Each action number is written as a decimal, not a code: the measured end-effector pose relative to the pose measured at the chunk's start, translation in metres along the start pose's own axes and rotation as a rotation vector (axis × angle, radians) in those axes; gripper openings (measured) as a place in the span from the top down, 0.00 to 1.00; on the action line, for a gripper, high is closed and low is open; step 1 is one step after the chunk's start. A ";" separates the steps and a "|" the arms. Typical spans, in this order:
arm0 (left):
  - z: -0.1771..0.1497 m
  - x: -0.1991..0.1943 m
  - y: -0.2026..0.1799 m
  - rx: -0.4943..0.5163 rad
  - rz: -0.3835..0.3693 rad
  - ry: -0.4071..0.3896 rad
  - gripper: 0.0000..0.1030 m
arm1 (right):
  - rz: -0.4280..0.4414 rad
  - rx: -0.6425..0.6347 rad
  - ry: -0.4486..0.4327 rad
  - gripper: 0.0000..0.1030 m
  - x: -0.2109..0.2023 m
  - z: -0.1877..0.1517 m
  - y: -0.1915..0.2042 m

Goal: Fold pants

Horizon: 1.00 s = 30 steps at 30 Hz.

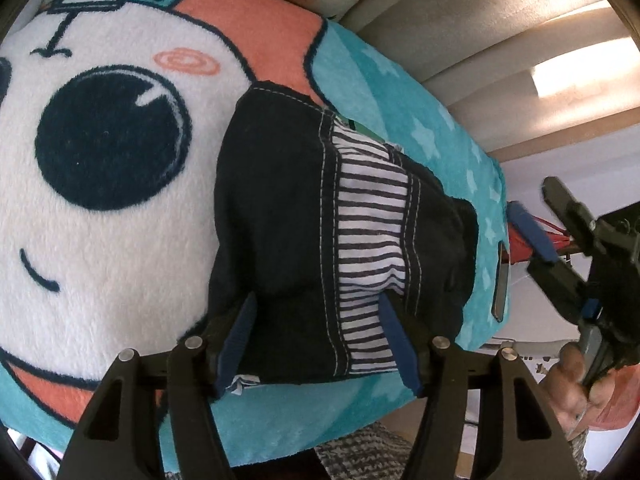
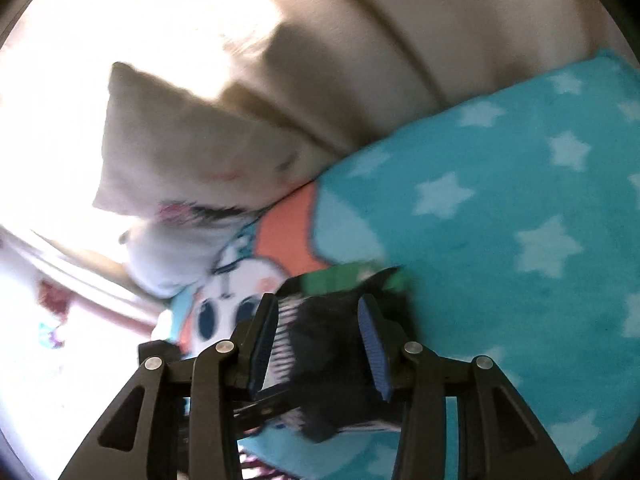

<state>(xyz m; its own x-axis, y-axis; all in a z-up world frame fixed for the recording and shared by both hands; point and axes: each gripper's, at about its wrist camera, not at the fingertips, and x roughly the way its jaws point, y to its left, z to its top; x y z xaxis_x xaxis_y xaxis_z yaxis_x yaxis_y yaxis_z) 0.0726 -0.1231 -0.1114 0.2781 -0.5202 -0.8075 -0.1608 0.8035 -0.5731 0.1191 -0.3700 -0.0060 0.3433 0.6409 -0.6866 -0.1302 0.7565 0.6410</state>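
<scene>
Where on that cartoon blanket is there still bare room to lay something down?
Two free patches: the white cartoon face left of the folded pants, and the starry teal stretch between the pants and the beige cushions. It is crowded at the near edge of the pants, where the left gripper sits.

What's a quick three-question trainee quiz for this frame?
1. True or false: the pants lie on a bare wooden table.
2. What pattern is on the light panel of the pants? A dots, B stripes, C checks.
3. Fill in: the turquoise part of the blanket is printed with pale ____.

Key: 1 false, they lie on the blanket; 2 B; 3 stars.
</scene>
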 end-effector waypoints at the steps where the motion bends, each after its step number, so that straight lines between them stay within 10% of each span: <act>1: -0.001 -0.002 0.001 0.000 -0.001 0.000 0.39 | -0.010 -0.005 0.025 0.56 0.009 -0.003 0.001; 7: -0.012 -0.034 0.003 -0.036 -0.005 -0.037 0.39 | -0.255 -0.086 0.153 0.56 0.060 -0.022 -0.011; 18: -0.042 -0.125 0.029 -0.056 0.201 -0.189 0.39 | -0.316 -0.241 0.032 0.45 0.033 0.001 0.050; 30: -0.055 -0.205 0.077 -0.114 0.239 -0.345 0.39 | -0.402 -0.434 0.095 0.43 0.074 -0.010 0.122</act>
<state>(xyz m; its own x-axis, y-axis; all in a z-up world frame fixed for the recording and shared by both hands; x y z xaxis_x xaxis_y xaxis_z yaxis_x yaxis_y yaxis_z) -0.0487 0.0297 0.0018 0.5172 -0.1810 -0.8365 -0.3574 0.8424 -0.4033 0.1191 -0.2288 0.0175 0.3622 0.2874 -0.8867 -0.3820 0.9135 0.1401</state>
